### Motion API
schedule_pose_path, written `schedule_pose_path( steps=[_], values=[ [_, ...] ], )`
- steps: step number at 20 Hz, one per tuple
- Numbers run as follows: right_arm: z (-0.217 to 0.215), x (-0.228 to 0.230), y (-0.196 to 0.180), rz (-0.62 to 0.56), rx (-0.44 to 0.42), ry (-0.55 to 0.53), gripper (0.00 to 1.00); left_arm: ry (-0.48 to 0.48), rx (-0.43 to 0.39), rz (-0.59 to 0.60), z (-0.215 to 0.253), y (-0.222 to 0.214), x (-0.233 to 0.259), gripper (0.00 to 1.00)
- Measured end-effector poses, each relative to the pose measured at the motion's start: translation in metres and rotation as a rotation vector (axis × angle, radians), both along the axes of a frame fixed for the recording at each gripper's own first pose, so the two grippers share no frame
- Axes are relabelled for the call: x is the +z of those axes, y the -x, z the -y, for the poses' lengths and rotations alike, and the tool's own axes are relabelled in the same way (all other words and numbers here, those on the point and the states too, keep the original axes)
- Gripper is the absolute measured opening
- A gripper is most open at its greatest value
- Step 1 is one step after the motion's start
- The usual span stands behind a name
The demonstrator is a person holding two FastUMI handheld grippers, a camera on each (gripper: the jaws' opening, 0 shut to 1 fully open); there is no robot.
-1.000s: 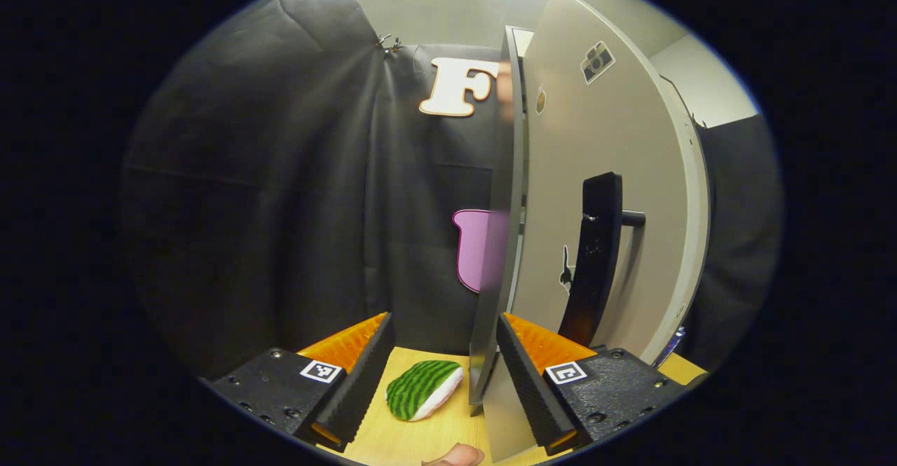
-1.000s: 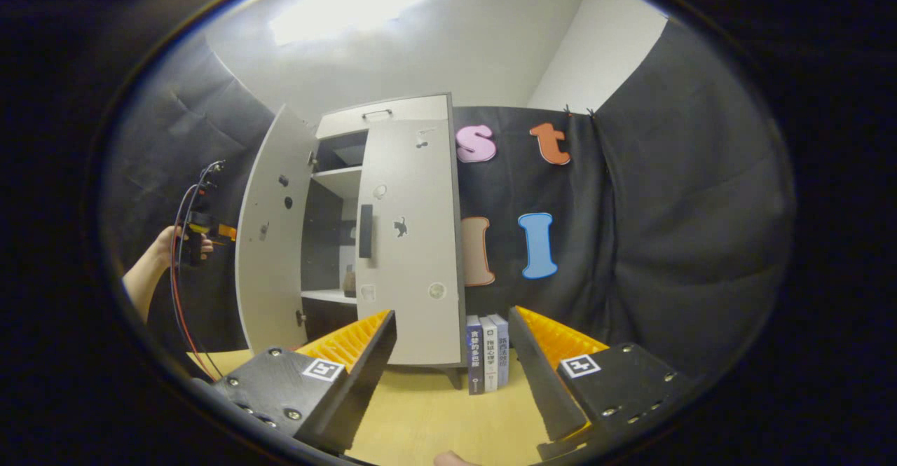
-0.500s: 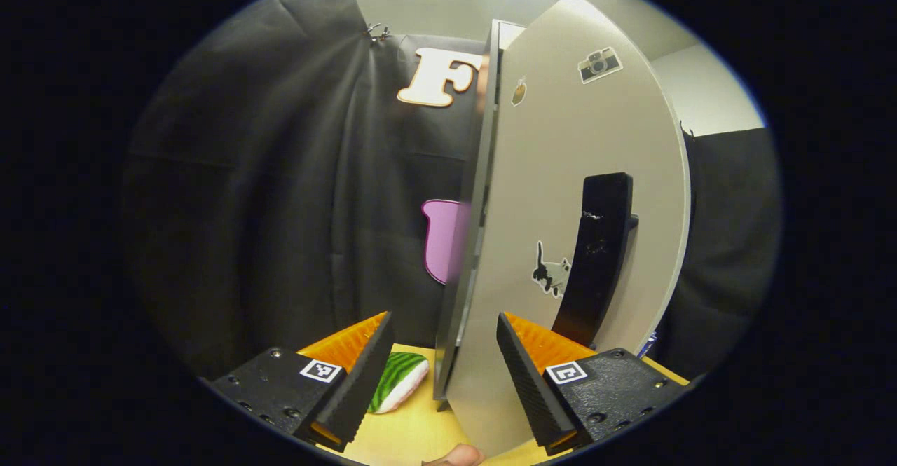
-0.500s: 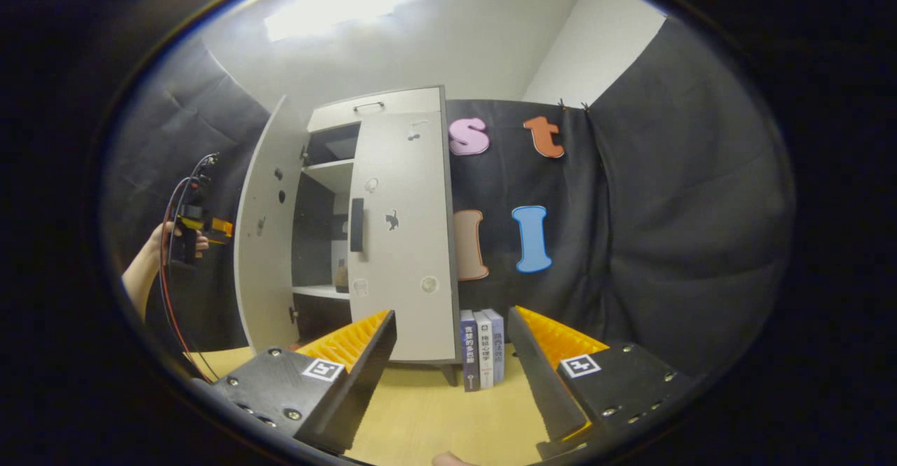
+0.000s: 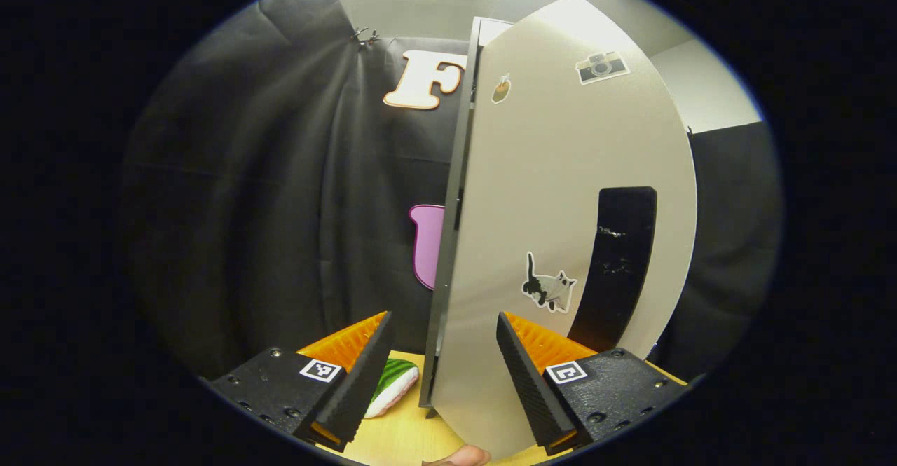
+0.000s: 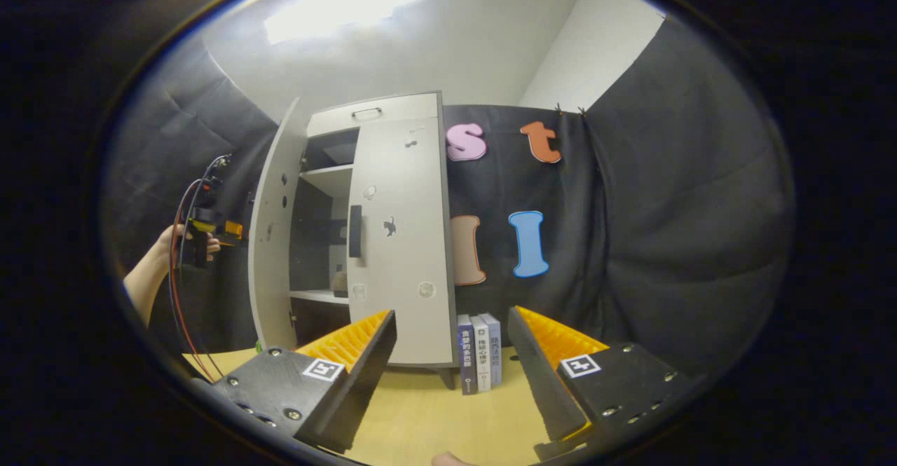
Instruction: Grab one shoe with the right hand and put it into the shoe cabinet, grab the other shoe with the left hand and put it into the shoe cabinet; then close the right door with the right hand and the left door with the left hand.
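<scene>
Standing ajar, the left door (image 5: 560, 193) of the shoe cabinet (image 6: 371, 228) fills the space ahead of the left gripper (image 5: 441, 375), whose jaws are spread wide and hold nothing, the door's lower edge lying between them, touching or not I cannot tell. Beyond the right gripper (image 6: 452, 382), jaws likewise wide and empty over the bench (image 6: 448, 424), the right door (image 6: 406, 242) sits flush, leaving a dark gap on its left. A shoe (image 6: 340, 282) shows dimly on the lower shelf; books (image 6: 480, 350) stand right of the cabinet.
</scene>
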State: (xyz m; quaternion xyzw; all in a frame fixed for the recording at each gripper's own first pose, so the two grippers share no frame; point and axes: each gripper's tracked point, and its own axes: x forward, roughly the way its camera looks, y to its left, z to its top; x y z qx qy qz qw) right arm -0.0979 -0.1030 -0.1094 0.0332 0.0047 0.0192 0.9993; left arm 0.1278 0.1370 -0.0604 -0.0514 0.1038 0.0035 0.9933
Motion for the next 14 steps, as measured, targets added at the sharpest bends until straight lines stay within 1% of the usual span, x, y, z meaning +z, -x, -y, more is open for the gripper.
schedule_pose_path(
  steps=[3, 4, 5, 6, 7, 8, 9, 11, 12, 13, 14],
  values=[
    [0.004, 0.000, -0.001, -0.003, -0.016, 0.001, 0.96, 0.001, -0.022, -0.001, 0.024, -0.009, -0.004, 0.91],
    [0.004, 0.000, 0.000, -0.002, -0.018, 0.001, 0.93, 0.001, -0.033, -0.007, 0.035, -0.011, -0.007, 0.85],
    [0.004, 0.001, 0.000, -0.002, -0.019, 0.002, 0.93, 0.001, -0.051, -0.010, 0.047, -0.013, -0.011, 0.91],
    [0.003, 0.001, -0.001, -0.002, -0.018, 0.001, 0.93, -0.001, -0.072, -0.016, 0.060, -0.015, -0.015, 0.91],
    [0.002, 0.001, -0.001, -0.003, -0.016, 0.001, 0.96, -0.004, -0.083, -0.020, 0.069, -0.015, -0.017, 0.91],
    [0.002, 0.000, -0.001, -0.004, -0.014, 0.002, 0.96, -0.014, -0.087, -0.020, 0.076, -0.015, -0.017, 0.89],
    [0.002, 0.001, -0.002, -0.005, -0.012, 0.000, 0.96, -0.024, -0.084, -0.013, 0.084, -0.016, -0.016, 0.95],
    [0.003, 0.001, -0.003, -0.007, -0.017, -0.008, 0.96, -0.048, -0.069, 0.016, 0.097, -0.017, -0.013, 0.95],
    [0.004, 0.000, -0.001, -0.009, -0.020, -0.010, 0.93, -0.061, -0.063, 0.030, 0.101, -0.016, -0.012, 0.95],
    [0.004, -0.001, -0.001, -0.013, -0.023, -0.010, 0.93, -0.064, -0.059, 0.040, 0.106, -0.014, -0.012, 0.96],
    [0.004, -0.003, -0.002, -0.017, -0.026, -0.010, 0.96, -0.064, -0.069, 0.049, 0.113, -0.010, -0.013, 0.96]
  ],
)
